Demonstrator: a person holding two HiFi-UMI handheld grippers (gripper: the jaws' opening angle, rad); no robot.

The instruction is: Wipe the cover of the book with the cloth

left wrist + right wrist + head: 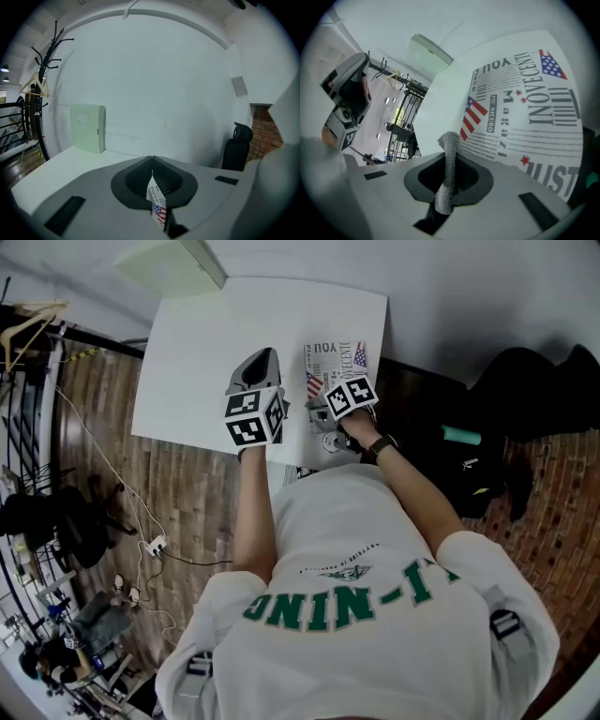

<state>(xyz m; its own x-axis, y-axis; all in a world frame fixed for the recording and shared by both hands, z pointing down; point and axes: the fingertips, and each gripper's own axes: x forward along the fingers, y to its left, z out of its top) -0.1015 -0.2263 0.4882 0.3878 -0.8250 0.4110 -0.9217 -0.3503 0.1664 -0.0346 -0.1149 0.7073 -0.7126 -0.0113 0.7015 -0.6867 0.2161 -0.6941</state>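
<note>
The left tongs point(151, 161) were shut tight. A thin edge of the book point(157, 199) was pinched between them. You could see a little flag and a bar code on that edge.

The right tongs point(451, 157) were shut too. They held a strip of grey cloth point(444, 197). The cloth stuck up out of the jaws and its top end curled over. That end was just in front of the book's cover, near a striped flag. I could not tell if the cloth touched the cover.

The book lay on the white table point(206, 362), on the side near the person. Its cover was white with big black letters, red stars and flags. From above, the two tongs were close together, and the right tongs were over the book.

A pale green box point(169, 263) stood at the far edge of the table, against the white wall. It was well apart from the book. Nothing lay between the book and the tongs.

The person had a dark watch point(380, 446) on the right wrist. Under the table was a wooden floor point(187, 502) with thin cables point(141, 540) on it. A black coat stand point(44, 70) with a hanger stood off to the left. A black chair point(236, 145) stood by the wall to the right.
</note>
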